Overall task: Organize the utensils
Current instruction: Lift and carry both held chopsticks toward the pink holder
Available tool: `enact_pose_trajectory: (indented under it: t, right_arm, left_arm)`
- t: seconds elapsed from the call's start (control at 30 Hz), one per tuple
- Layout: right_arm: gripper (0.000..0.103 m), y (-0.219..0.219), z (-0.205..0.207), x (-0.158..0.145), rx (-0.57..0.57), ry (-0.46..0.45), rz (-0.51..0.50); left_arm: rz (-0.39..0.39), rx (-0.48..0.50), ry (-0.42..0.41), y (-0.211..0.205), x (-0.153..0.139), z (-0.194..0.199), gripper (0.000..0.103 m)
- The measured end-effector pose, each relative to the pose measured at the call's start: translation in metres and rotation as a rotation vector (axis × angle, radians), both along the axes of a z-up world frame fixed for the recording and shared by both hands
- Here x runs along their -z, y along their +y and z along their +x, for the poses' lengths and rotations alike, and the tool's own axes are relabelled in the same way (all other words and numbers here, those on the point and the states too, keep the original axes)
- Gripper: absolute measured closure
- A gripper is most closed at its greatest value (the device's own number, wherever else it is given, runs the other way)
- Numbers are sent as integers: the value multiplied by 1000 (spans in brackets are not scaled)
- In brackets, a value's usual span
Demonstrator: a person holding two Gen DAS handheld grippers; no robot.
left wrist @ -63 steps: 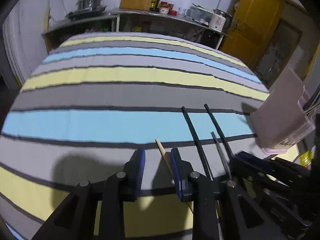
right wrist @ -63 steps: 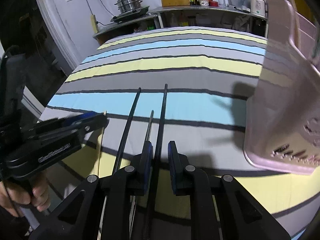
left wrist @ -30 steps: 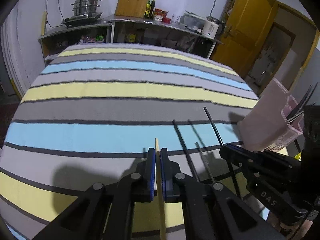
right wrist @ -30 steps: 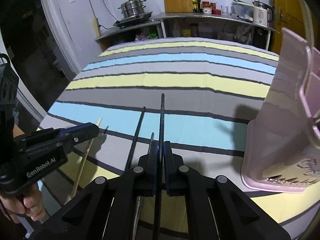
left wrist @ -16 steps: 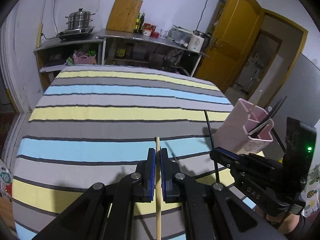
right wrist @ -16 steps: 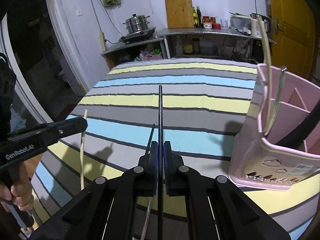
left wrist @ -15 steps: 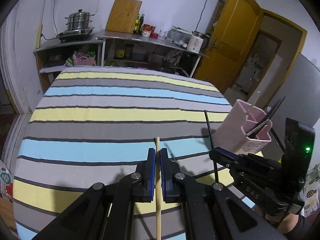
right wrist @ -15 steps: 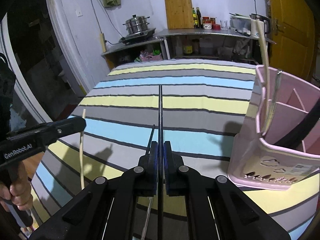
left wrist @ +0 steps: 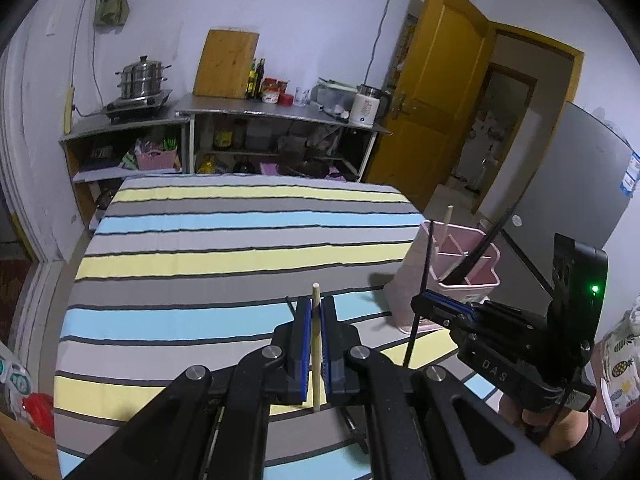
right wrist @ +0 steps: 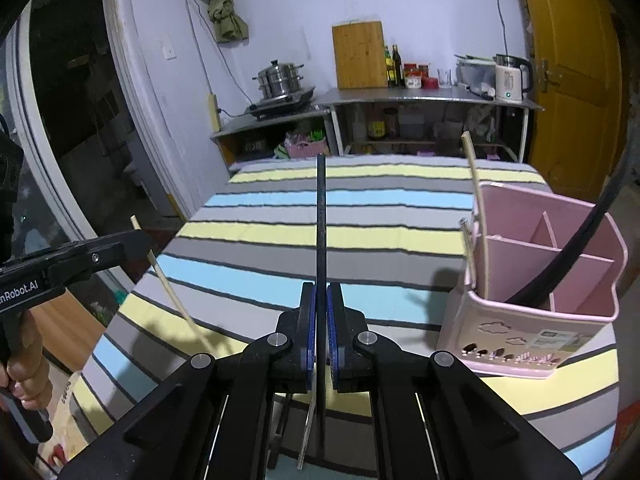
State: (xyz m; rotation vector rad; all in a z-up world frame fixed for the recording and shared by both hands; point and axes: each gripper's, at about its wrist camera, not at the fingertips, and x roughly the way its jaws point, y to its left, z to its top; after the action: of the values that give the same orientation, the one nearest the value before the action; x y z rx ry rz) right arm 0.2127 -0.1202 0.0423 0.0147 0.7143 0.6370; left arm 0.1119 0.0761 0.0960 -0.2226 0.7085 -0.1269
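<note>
My left gripper [left wrist: 315, 312] is shut on a wooden chopstick [left wrist: 316, 344] and holds it above the striped table [left wrist: 224, 256]. It also shows in the right wrist view [right wrist: 138, 240], with the chopstick [right wrist: 172, 292] slanting down from it. My right gripper [right wrist: 321, 300] is shut on a black chopstick [right wrist: 321, 220], lifted above the table; it shows in the left wrist view [left wrist: 424, 300] too. The pink utensil holder [right wrist: 536, 300] stands at the right and holds a wooden chopstick [right wrist: 476, 200], a metal utensil and a black utensil. A black and a metal utensil [right wrist: 306, 432] lie on the table under my right gripper.
A counter [left wrist: 280, 108] with a steamer pot, cutting board, bottles and a kettle stands beyond the table's far edge. A yellow door [left wrist: 436, 92] is at the right. The table's left edge [right wrist: 132, 300] drops to the floor.
Both grippers shut on their chopsticks and lifted them off the table. They have risen higher, so the table looks farther away and the pink holder's open top shows.
</note>
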Motion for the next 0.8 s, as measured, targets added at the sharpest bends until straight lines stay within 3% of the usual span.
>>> enact_pose_trajectory:
  t: [0.43,0.8]
  right_arm:
    - [98,-31,-16,-30,45,-54,31]
    - [98,-74,-24,-56,121,-90,48]
  left_arm:
    - [-5,51,-46,-20,-27,-10,99]
    - [-52,146,-69,-56,-46,10,99]
